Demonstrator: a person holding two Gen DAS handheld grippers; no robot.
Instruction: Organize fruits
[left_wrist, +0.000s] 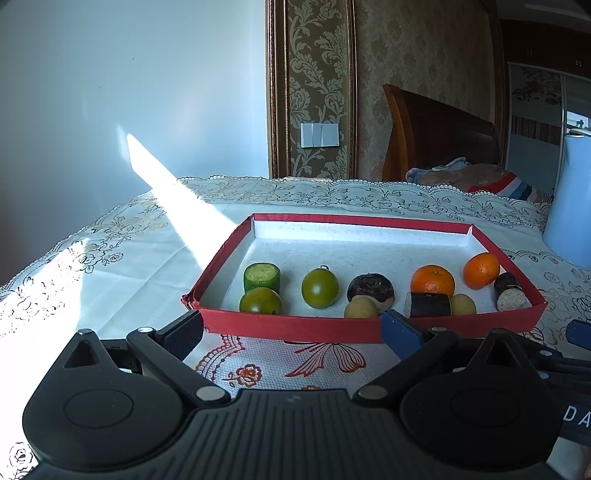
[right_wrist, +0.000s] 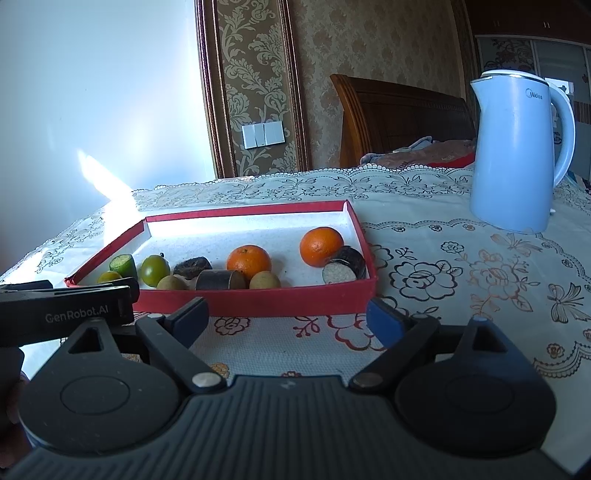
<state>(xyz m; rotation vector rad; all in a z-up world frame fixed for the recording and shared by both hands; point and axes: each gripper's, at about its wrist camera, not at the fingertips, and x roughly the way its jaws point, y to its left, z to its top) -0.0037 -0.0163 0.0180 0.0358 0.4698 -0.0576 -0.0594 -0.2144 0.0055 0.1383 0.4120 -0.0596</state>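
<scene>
Both grippers, the left gripper (left_wrist: 293, 326) and the right gripper (right_wrist: 288, 317), are wide open and hold nothing (just air), and the fruits (left_wrist: 432, 282) sit in the red tray (left_wrist: 295, 326).

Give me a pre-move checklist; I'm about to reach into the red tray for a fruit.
1. Left gripper open, empty: ok.
2. Right gripper open, empty: ok.
3. Both grippers short of the red tray, touching nothing: ok.
4. Oranges free on top: ok.
5. Blue kettle beside the tray, apart from it: ok.
6. Sorting complete: cannot tell.
</scene>
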